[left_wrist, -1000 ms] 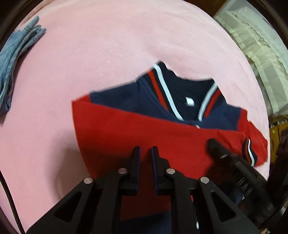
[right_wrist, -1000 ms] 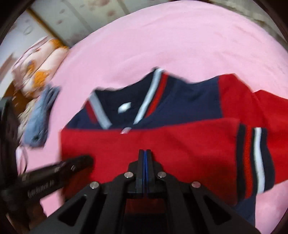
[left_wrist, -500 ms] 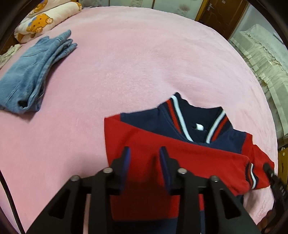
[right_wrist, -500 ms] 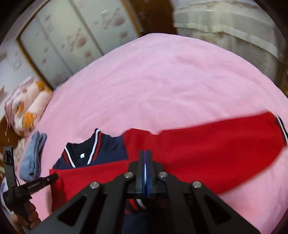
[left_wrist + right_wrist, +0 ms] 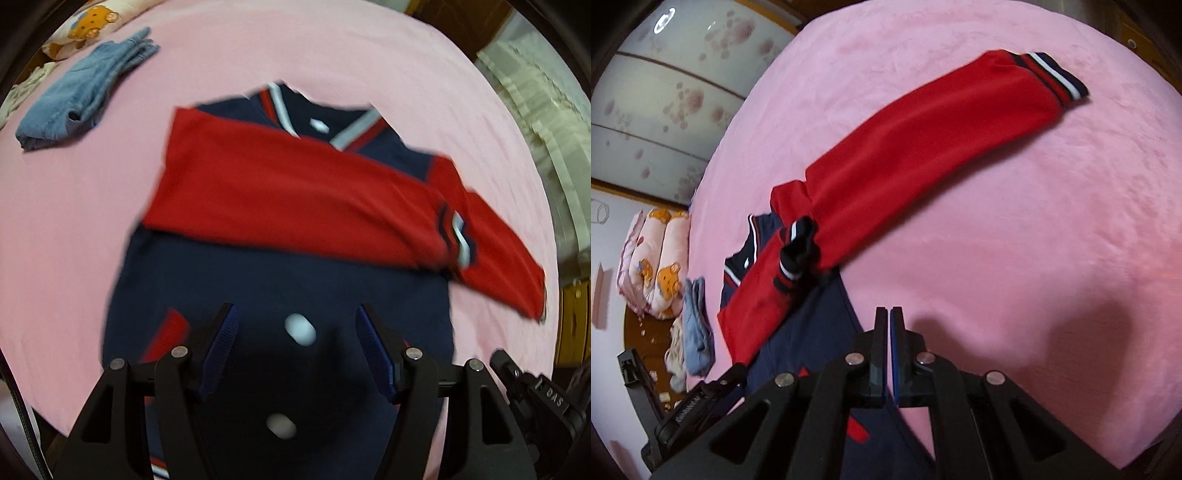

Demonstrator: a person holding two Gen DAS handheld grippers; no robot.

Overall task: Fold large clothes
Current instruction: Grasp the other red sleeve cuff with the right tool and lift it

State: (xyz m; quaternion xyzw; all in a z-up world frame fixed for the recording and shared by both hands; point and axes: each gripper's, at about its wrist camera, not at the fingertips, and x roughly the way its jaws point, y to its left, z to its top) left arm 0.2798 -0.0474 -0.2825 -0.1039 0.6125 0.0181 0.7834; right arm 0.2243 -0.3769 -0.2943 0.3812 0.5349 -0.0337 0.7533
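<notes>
A navy jacket with red sleeves lies on the pink bed. One red sleeve is folded across its chest. The other red sleeve stretches out flat toward the far right, striped cuff at its end. My left gripper hovers over the navy front with its white snaps; its jaws are opening and hold nothing. My right gripper is shut and empty, above the jacket's right edge where navy cloth meets the pink cover. The left gripper shows at the lower left of the right wrist view.
Folded blue jeans lie at the far left on the pink bedcover, beside a bear-print quilt. A cream ruffled cloth is off the bed's right side. A floral wardrobe stands behind.
The left gripper let go of the folded red sleeve, opened and drew back over the navy front. The right gripper stayed shut and swung right, bringing the outstretched sleeve into view.
</notes>
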